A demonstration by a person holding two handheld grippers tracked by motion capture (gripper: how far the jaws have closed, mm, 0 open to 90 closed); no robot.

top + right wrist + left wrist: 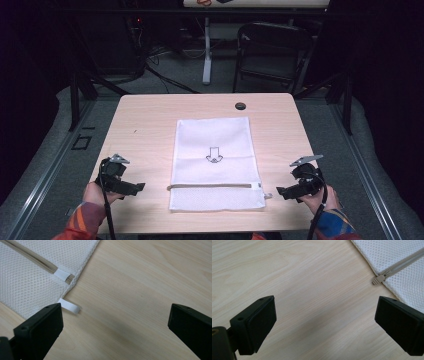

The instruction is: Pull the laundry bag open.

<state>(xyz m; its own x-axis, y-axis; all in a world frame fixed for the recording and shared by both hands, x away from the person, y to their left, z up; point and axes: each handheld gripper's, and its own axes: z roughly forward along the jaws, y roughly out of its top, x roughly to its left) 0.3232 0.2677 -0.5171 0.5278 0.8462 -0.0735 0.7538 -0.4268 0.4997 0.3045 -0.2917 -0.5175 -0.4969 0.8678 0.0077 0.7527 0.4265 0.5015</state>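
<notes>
Mesh bag (402, 255) cut off by both gripper views' edges; its arrow print's (214, 155) detail too small.

mesh bag (214, 150): white, black arrow print | zipper (398, 266): beige | table (145, 125): pale woodgrain

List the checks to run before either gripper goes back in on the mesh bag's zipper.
1. Left gripper open, nothing between its jaws: ok.
2. Right gripper open, nothing between its jaws: ok.
3. Mesh bag flat on the table, inside its edges: ok.
4. Zipper run across the bag: ok.
5. Zipper pull at the bag's left edge, reachable: ok.
6. Bag contents: cannot tell.
</notes>
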